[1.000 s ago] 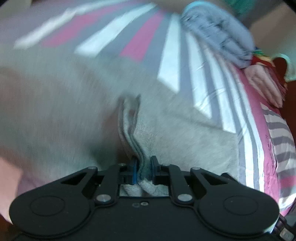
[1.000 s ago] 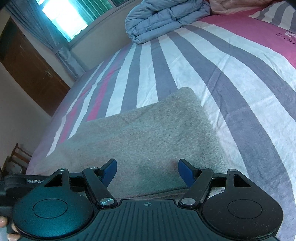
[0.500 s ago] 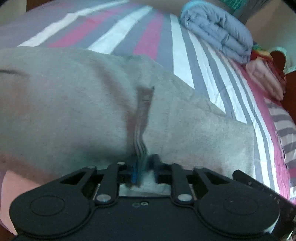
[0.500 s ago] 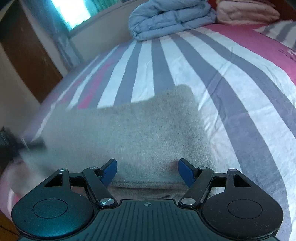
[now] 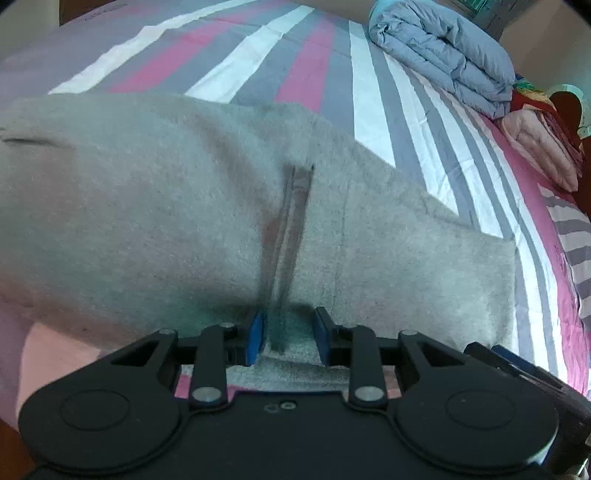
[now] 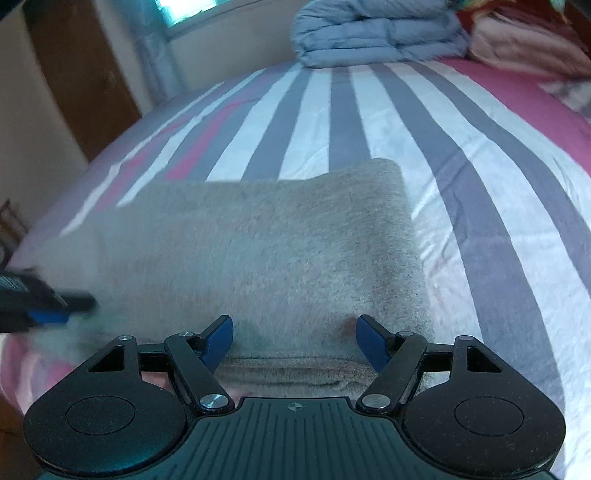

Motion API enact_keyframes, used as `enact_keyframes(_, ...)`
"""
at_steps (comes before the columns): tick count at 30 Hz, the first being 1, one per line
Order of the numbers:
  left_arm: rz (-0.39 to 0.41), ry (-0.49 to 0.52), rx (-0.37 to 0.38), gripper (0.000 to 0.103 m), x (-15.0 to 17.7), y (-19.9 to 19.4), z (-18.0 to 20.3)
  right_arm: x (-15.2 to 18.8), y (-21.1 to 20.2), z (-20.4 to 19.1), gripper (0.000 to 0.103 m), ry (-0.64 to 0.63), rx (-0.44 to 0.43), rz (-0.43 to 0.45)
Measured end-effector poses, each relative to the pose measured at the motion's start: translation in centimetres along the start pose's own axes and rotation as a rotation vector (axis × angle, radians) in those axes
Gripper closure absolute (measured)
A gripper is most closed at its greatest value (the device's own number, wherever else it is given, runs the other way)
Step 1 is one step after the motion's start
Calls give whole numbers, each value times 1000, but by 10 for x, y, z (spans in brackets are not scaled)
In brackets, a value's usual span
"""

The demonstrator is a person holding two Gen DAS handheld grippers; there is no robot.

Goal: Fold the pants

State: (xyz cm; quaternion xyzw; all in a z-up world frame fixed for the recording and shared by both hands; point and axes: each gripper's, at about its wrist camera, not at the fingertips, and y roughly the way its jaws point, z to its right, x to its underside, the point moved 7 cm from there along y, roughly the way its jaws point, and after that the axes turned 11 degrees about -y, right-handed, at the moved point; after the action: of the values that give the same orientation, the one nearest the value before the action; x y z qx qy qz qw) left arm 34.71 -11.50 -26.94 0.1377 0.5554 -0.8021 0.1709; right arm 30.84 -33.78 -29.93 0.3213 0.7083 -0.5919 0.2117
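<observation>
Grey fleece pants (image 5: 147, 206) lie folded on the striped bed sheet (image 5: 303, 70). A raised ridge of their cloth (image 5: 288, 236) runs up from my left gripper (image 5: 288, 321). Its jaws are opening, and the ridge stands loosely between the blue pads without being pressed. In the right wrist view the pants (image 6: 280, 251) form a thick rectangle. My right gripper (image 6: 295, 328) hovers wide open over their near folded edge, with nothing held. The left gripper (image 6: 44, 306) shows blurred at the pants' left end.
A folded blue duvet (image 5: 443, 48) (image 6: 373, 33) and a pink folded blanket (image 5: 543, 144) (image 6: 528, 40) sit at the head of the bed. A brown wooden door (image 6: 81, 74) and a window stand beyond the bed's far left side.
The left jaws have parted from the pinched fold, and the pants have settled flatter on the bed. The right gripper has rolled, levelling its view, and stays open.
</observation>
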Motion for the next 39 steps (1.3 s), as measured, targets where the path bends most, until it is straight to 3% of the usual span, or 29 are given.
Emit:
enact_keyframes(3, 48, -37, 16, 84, -13, -23, -10, -3, -5, 6, 30, 34, -25, -12)
enact_keyframes(6, 104, -85, 0, 70, -27, -47, -32, -18, -19, 7, 29, 76, -38, 59)
enact_keyframes(9, 140, -135, -58, 69, -39, -59, -63, -28, -19, -1, 29, 80, -42, 73)
enact_keyframes(12, 159, -230, -123, 69, -45, -68, -107, -34, -10, -13, 29, 74, -45, 56)
enact_keyframes(17, 182, -425, -163, 69, -49, -83, -179, -47, 6, -50, 29, 2, -46, 56)
enact_keyframes(22, 181, -602, -81, 66, -54, -77, -222, -59, 24, -97, 29, -57, -89, 60)
enact_keyframes(26, 184, -701, 31, 37, -64, -66, -233, -57, 43, -125, 29, -96, -95, 43)
enact_keyframes(30, 172, -738, 100, 36, -74, -44, -235, -46, 67, -134, 29, -104, -76, -20)
enact_keyframes(37, 203, -815, 219, 41, -80, -24, -242, -38, 72, -133, 28, -125, -84, -1)
enact_keyframes(39, 213, -836, 228, 58, -79, -20, -245, -36, 71, -133, 27, -128, -83, -1)
